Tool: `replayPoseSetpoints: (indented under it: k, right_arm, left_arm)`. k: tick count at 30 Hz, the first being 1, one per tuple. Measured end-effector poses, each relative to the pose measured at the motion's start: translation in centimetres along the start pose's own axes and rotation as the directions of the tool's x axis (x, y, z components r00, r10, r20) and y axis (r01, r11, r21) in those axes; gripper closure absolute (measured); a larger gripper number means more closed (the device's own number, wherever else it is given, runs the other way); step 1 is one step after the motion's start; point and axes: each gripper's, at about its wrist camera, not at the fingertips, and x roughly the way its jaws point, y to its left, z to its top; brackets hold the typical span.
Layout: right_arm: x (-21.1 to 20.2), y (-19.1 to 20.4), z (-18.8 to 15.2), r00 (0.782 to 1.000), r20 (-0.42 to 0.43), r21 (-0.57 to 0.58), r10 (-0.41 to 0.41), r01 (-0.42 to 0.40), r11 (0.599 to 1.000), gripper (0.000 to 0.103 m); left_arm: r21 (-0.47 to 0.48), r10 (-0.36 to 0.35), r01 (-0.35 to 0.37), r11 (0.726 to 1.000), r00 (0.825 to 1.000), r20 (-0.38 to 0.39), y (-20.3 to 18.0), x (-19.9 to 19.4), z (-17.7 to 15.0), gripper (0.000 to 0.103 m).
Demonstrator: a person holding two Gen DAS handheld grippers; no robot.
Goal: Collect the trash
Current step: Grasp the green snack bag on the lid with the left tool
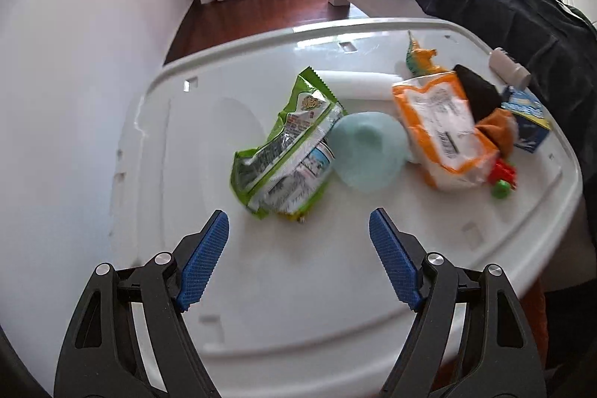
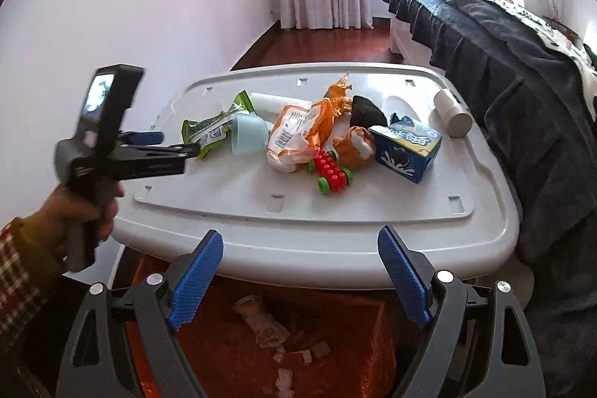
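A: What is sitting in the orange bin (image 2: 328,334)?

B: Crumpled wrappers and pale scraps are lying on its bottom, at six o'clock below the near edge of the white lid (image 2: 283,230) that is serving as the counter.

A: And the trash on top?

B: A green snack wrapper (image 1: 287,152) is lying at twelve o'clock from the left gripper (image 1: 298,226), touching a pale blue cup (image 1: 367,152) on its side. An orange-and-white bag (image 1: 444,129) is resting at two o'clock, beside a blue carton (image 2: 408,146).

A: Room to move?

B: The near half of the lid is lying bare; a dark-covered bed (image 2: 522,69) is crowding its three o'clock edge.

A: Fingers?

B: Both pairs are standing wide, gripping nothing. The right gripper (image 2: 300,248) is hanging over the bin.

A: Any writing?

B: Barcodes are showing; the print is too blurred to read.
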Motion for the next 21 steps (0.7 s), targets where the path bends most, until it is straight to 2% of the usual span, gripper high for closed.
replayPoseSetpoints:
  k: [8, 9, 10, 11, 12, 14, 15, 18, 21]
  right_arm:
    - [1.5, -0.8, -0.1, 0.999, -0.032, 0.019, -0.007, 0.007, 1.000, 0.019]
    - [1.6, -0.9, -0.1, 0.999, -0.034, 0.024, -0.004, 0.005, 1.000, 0.019]
    - [1.7, -1.0, -0.1, 0.999, -0.035, 0.026, -0.004, 0.005, 1.000, 0.020]
    - [1.7, -1.0, -0.1, 0.999, -0.034, 0.026, -0.006, 0.007, 1.000, 0.020]
    - [1.8, -1.1, -0.1, 0.999, -0.033, 0.026, -0.006, 0.007, 1.000, 0.020]
    - [1.8, -1.2, 0.0, 1.000, -0.031, 0.029, -0.001, 0.002, 1.000, 0.020]
    - [1.8, -1.2, 0.0, 1.000, -0.030, 0.032, 0.002, -0.001, 0.999, 0.020]
    - [1.8, -1.0, 0.0, 1.000, -0.028, 0.029, 0.006, -0.006, 1.000, 0.020]
    - [1.8, -0.9, 0.0, 0.999, -0.031, 0.024, 0.008, -0.007, 1.000, 0.020]
  left_arm:
    - [0.030, 0.040, -0.039, 0.999, 0.999, -0.018, 0.6, 4.5, 1.6, 0.027]
    - [0.024, 0.041, -0.040, 0.999, 0.999, -0.018, 0.7, 4.9, 1.7, 0.030]
    - [0.019, 0.036, -0.035, 0.999, 0.999, -0.018, 0.9, 5.0, 1.6, 0.036]
    - [0.007, 0.015, -0.015, 1.000, 1.000, -0.024, 1.1, 5.3, 1.6, 0.056]
    - [-0.010, -0.012, 0.011, 1.000, 0.999, -0.043, 1.3, 5.7, 1.5, 0.080]
    - [-0.029, -0.006, 0.004, 1.000, 0.999, -0.044, 1.8, 5.6, 1.1, 0.099]
    - [-0.046, -0.029, 0.027, 0.999, 0.998, -0.049, 2.0, 5.5, 0.9, 0.103]
    - [-0.082, -0.036, 0.032, 0.996, 0.998, -0.049, 2.6, 5.0, 0.6, 0.103]
    - [-0.091, -0.080, 0.076, 0.993, 0.996, -0.049, 3.0, 4.6, 0.4, 0.103]
